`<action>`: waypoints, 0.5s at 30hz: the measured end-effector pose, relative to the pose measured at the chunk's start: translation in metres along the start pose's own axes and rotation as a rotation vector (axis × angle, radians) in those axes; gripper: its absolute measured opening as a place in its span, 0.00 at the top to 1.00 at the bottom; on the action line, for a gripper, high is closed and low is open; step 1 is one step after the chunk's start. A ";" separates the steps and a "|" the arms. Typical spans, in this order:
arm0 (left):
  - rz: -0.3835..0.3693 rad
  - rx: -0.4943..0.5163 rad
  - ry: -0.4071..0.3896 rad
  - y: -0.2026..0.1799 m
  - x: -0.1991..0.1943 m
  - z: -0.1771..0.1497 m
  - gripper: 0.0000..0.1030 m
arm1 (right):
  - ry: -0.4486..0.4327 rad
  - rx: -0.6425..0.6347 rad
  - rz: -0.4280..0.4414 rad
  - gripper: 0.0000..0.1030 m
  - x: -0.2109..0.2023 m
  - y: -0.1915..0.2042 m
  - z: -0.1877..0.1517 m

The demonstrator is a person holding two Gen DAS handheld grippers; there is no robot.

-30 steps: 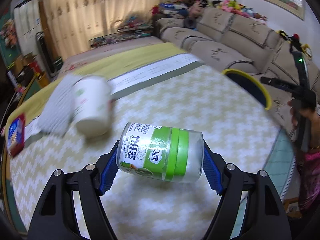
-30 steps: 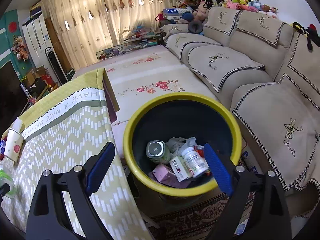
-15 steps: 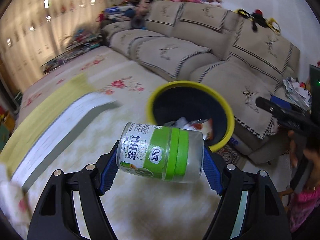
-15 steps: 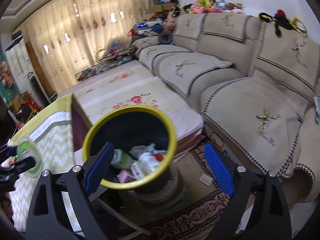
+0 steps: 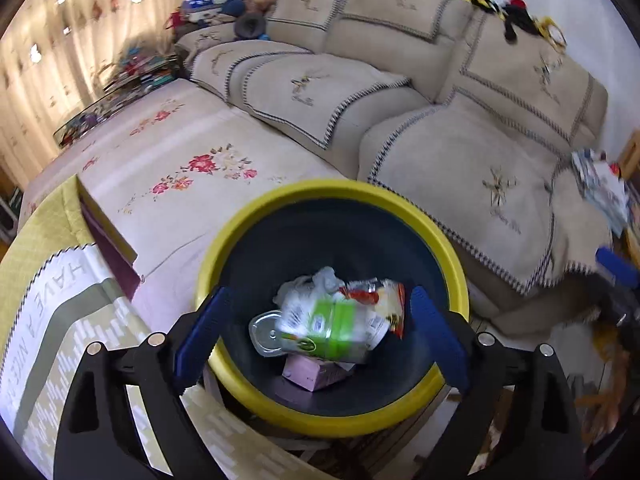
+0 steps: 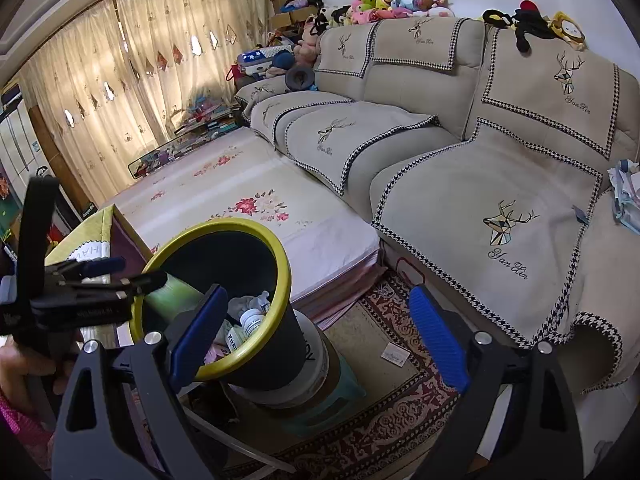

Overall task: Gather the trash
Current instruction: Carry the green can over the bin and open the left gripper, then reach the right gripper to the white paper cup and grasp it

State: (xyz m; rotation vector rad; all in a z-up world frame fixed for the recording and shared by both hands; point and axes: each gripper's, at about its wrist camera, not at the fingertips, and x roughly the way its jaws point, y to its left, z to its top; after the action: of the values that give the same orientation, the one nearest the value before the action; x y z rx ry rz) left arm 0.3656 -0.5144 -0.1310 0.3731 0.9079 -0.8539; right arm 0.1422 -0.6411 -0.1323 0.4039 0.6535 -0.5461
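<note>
One yellow-rimmed trash bin [image 5: 256,404] holds one green-labelled jar [image 5: 332,330], one snack wrapper [image 5: 384,304] and one pink box [image 5: 306,374].

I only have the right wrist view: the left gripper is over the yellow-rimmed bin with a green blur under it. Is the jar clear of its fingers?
Observer: Yes. In the left wrist view the left gripper has just been opening its jaws, and neither pad touches the green-labelled jar. The jar is down inside the bin, on its side and blurred, so I cannot tell whether it has settled.
Operator: What is it landing on? The rim hides that for me.
Observer: A pink box shows directly under it.
Operator: Anything beside it?
Observer: A red and yellow snack wrapper sits against its far end.
</note>
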 end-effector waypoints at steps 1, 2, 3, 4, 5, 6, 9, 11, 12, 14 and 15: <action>-0.002 -0.009 -0.008 0.004 -0.006 -0.003 0.11 | 0.004 -0.005 0.005 0.15 0.001 0.003 -0.001; 0.004 -0.019 -0.023 0.008 -0.015 -0.006 0.11 | 0.006 -0.011 0.008 0.15 0.002 0.006 -0.001; 0.021 -0.025 -0.044 0.012 -0.026 -0.011 0.11 | 0.010 -0.019 0.012 0.15 0.003 0.010 0.000; 0.042 -0.031 -0.072 0.018 -0.041 -0.018 0.11 | 0.014 -0.030 0.021 0.15 0.003 0.016 -0.001; 0.056 -0.037 -0.096 0.026 -0.058 -0.029 0.11 | 0.015 -0.036 0.028 0.15 0.003 0.020 -0.001; 0.073 -0.047 -0.124 0.032 -0.073 -0.037 0.10 | 0.015 -0.046 0.036 0.15 0.003 0.025 -0.002; 0.132 -0.105 -0.198 0.056 -0.122 -0.066 0.09 | 0.020 -0.089 0.071 0.15 0.002 0.051 -0.003; 0.166 -0.154 -0.242 0.076 -0.155 -0.089 0.08 | 0.023 -0.127 0.102 0.15 0.001 0.072 -0.003; 0.195 -0.188 -0.272 0.089 -0.176 -0.104 0.07 | 0.025 -0.146 0.119 0.15 0.001 0.083 -0.004; 0.256 -0.239 -0.320 0.114 -0.212 -0.134 0.05 | 0.037 -0.192 0.165 0.15 0.000 0.110 -0.005; 0.297 -0.263 -0.336 0.127 -0.231 -0.151 0.05 | 0.042 -0.214 0.186 0.15 -0.001 0.125 -0.007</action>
State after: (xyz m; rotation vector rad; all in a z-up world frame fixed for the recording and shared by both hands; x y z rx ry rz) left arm 0.3086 -0.2310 -0.0392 0.1240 0.6210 -0.4952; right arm 0.2125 -0.5388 -0.1136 0.2714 0.6988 -0.2881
